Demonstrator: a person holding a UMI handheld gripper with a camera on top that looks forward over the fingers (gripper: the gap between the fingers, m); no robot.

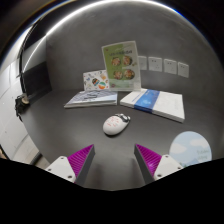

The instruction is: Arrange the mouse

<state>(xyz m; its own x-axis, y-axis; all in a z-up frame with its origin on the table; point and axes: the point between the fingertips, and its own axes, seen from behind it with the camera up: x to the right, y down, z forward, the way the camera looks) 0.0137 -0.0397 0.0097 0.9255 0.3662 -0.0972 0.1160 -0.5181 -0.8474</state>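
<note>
Mouse (pixel 116 124) is lying ungrasped on the table (pixel 60 125) just ahead of the gripper (pixel 114 160), whose fingers are standing apart, holding nothing.

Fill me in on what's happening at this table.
A person is holding a handheld claw over a grey table, aimed at a white computer mouse. The claw is open and empty; the mouse lies on the table just ahead of its fingers, untouched. Beyond the mouse lie a booklet and a blue and white book, with a picture card standing upright behind them. A pale blue round thing sits beside one finger.
</note>
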